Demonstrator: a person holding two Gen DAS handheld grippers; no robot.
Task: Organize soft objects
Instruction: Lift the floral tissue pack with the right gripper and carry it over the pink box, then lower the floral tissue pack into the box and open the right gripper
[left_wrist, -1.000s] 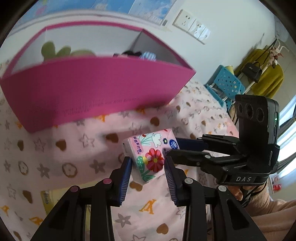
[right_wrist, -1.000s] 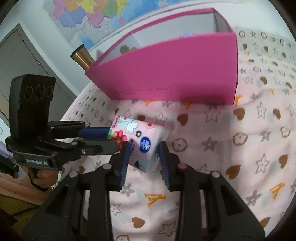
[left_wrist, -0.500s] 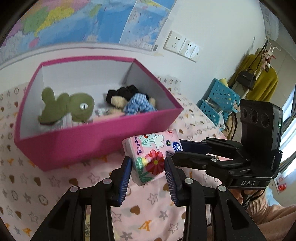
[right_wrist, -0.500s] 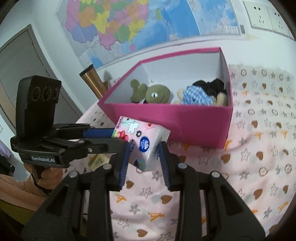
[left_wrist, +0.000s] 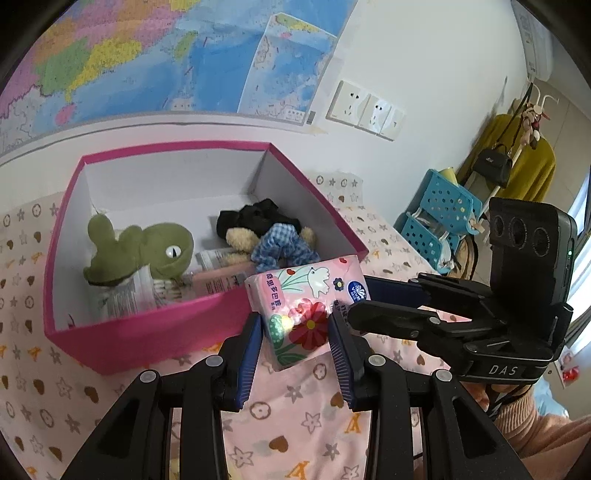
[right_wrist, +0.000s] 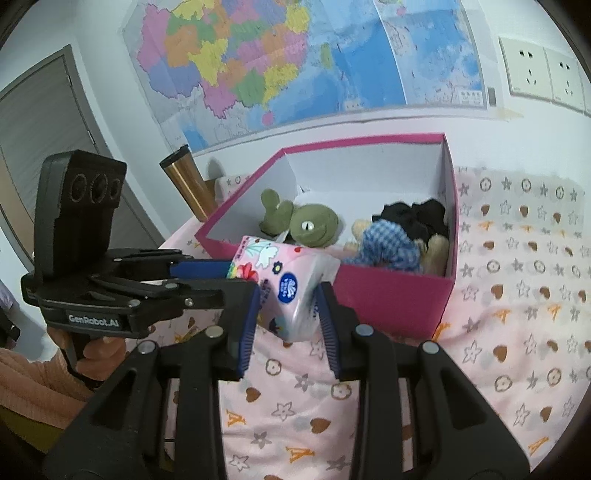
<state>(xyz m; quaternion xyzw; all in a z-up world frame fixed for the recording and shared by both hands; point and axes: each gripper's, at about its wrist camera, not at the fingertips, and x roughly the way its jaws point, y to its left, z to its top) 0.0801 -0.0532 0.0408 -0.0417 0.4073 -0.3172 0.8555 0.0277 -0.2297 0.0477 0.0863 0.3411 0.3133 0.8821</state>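
A tissue pack (left_wrist: 306, 306) with a flower print is pinched by both grippers at once and is held clear of the patterned cloth (left_wrist: 295, 413), just in front of the near wall of the pink box (left_wrist: 147, 332). In the left wrist view the left gripper (left_wrist: 296, 332) is seen clamped on the pack's lower end, its blue pads (left_wrist: 251, 354) pressed against both sides. The right gripper (left_wrist: 360, 299) is seen reaching in from the right, its fingers closed on the pack's other end. In the right wrist view the same grip is shown from the other side: the right gripper (right_wrist: 286, 314) is closed on the pack (right_wrist: 291, 284), and the left gripper (right_wrist: 229, 275) is seen coming in from the left and pinching the floral end.

The box (right_wrist: 391, 302) is open at the top. Inside it a green plush (left_wrist: 147, 247) is seen at the left, lying on wrapped packets (left_wrist: 125, 295), and a bear (left_wrist: 273, 240) in a blue checked cloth is seen at the right with a black fabric (left_wrist: 258, 218) behind it. In the right wrist view the plush (right_wrist: 314, 225) and the bear (right_wrist: 391, 243) are seen just beyond the pack.

A map (right_wrist: 295, 66) is fixed to the wall behind the box, sockets (left_wrist: 365, 107) are set to its right, and a metal cup (right_wrist: 188, 181) is seen standing left of the box.
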